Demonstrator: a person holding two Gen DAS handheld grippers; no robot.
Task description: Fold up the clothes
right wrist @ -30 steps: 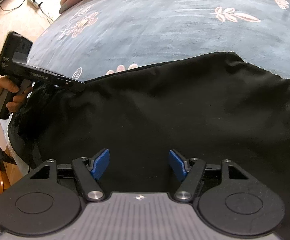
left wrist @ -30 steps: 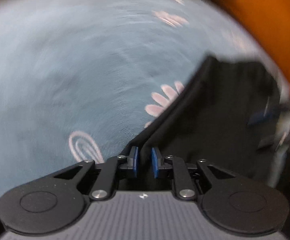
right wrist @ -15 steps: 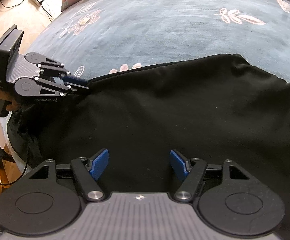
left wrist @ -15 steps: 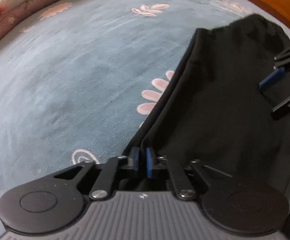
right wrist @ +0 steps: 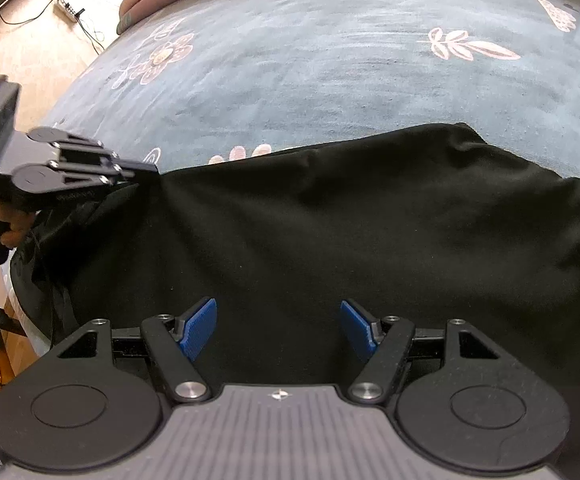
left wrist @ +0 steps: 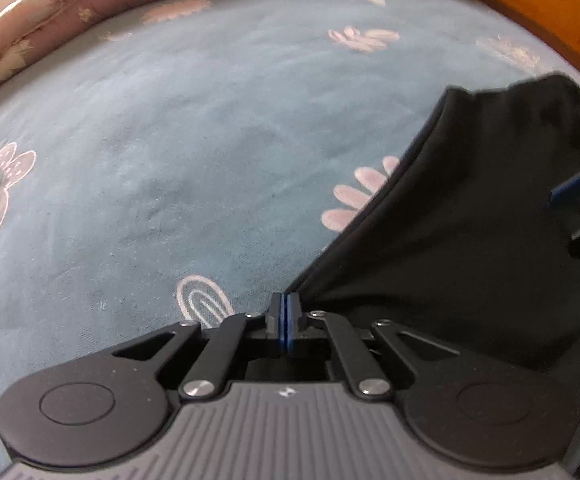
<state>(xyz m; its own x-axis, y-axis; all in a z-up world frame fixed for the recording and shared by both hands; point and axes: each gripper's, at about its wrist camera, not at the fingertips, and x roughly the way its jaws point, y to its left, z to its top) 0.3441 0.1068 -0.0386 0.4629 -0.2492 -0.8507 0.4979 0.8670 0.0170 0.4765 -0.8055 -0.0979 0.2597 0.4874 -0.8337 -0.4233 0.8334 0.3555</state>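
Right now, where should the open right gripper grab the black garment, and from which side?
Judging by its pose, take the black garment at its far right corner, from the right gripper's near side: that edge lies flat on the blue bedspread, matching the left gripper's clamped corner.

Soft, even daylight fills both views. In the left wrist view, glare whitens the upper left corner. The black garment (left wrist: 470,216) swallows detail and shows only faint folds. Fisheye bending curves the bedspread (right wrist: 330,60) toward every edge. The left gripper (right wrist: 145,170) at the right wrist view's left edge is slightly motion-blurred.
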